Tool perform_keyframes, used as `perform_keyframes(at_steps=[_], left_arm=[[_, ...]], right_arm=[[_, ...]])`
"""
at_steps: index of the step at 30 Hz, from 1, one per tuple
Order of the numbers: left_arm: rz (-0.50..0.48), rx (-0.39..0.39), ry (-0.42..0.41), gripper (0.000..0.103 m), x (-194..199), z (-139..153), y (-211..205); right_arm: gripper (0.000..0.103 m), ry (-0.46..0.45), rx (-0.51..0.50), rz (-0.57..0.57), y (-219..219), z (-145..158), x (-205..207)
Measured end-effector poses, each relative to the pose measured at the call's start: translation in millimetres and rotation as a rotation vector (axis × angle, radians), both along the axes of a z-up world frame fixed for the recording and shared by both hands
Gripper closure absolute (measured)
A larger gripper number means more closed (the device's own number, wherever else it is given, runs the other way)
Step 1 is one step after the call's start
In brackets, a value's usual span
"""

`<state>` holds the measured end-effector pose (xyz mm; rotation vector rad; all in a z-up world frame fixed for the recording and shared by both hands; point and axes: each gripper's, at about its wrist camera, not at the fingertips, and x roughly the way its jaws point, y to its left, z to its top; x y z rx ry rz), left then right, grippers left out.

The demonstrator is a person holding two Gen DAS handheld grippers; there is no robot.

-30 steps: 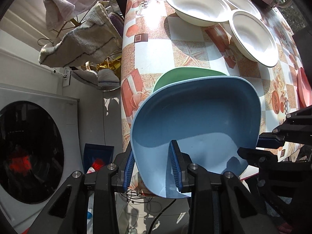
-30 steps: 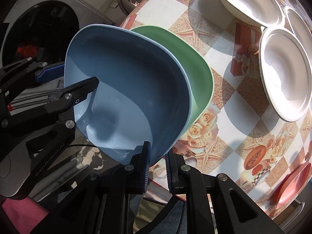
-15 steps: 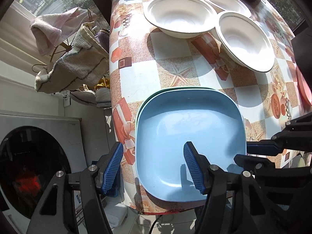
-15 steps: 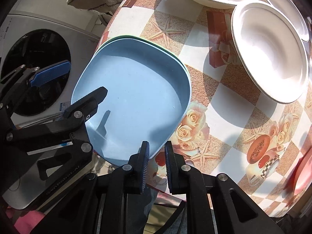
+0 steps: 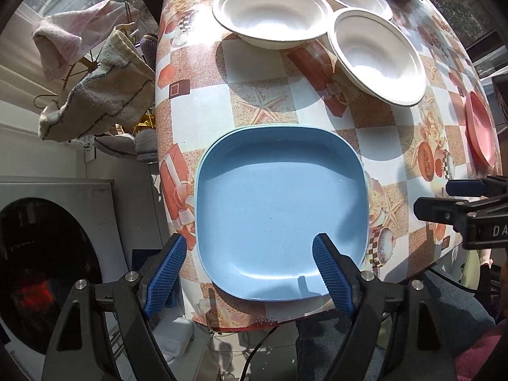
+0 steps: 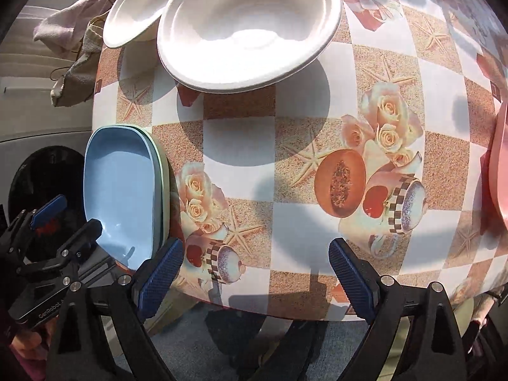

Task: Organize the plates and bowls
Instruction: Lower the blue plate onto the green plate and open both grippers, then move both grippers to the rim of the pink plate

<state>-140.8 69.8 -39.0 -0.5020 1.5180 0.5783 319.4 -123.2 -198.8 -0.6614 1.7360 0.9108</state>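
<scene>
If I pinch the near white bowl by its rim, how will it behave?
The near white bowl looks like thin molded fibre, so probably very light. Its wide, thin rim may flex under the pads. It overlaps the second white bowl, which might shift.

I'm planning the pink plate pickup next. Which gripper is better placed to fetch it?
Probably the right gripper. It is open, and the pink plate sits at the right edge of its view. The left gripper, also open, hovers over the blue plate, with the pink plate far off to its right.

Plate [image 5: 279, 216] apparently stacked on plate; bowls [image 5: 376, 57] behind
</scene>
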Motion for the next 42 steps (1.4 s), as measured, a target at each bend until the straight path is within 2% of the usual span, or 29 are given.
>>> perform_keyframes(at_steps=[3, 4, 5, 7, 9, 15, 17, 19, 24, 32, 34, 42], left_arm=[[-0.074, -0.054, -0.053, 0.019, 22, 8, -11], [-0.100, -0.082, -0.074, 0.019, 32, 10, -16], [-0.126, -0.102, -0.092, 0.019, 41, 13, -21], [-0.182, -0.118, -0.111, 0.015, 61, 17, -33], [-0.230, -0.110, -0.109, 0.001, 81, 19, -45], [-0.347, -0.138, -0.117, 0.000, 132, 21, -80], [-0.380, -0.153, -0.112, 0.000, 145, 17, -91], [-0.412, -0.154, -0.095, 0.000, 157, 13, -102], [-0.454, -0.164, -0.047, 0.000, 184, 2, -122], [-0.456, -0.161, -0.008, 0.000, 233, -11, -137], [-0.450, -0.147, -0.008, 0.000, 247, -12, -138], [-0.412, -0.095, -0.017, 0.000, 307, -19, -140]], right_arm=[[0.009, 0.017, 0.015, -0.107, -28, -3, 41], [0.007, 0.018, 0.021, -0.138, -43, -4, 51], [0.000, 0.021, 0.025, -0.174, -50, -4, 63], [0.000, 0.015, 0.040, -0.248, -67, -1, 82], [0.000, -0.001, 0.049, -0.313, -91, 7, 96], [0.000, -0.061, 0.076, -0.444, -161, 31, 107], [0.000, -0.074, 0.069, -0.486, -179, 25, 104], [0.000, -0.079, 0.056, -0.535, -202, 44, 107], [0.000, -0.092, 0.025, -0.628, -253, 47, 124], [0.000, -0.083, -0.019, -0.717, -270, 44, 91], [0.000, -0.089, -0.021, -0.725, -263, 44, 71], [0.000, -0.129, -0.022, -0.682, -237, 47, 59]])
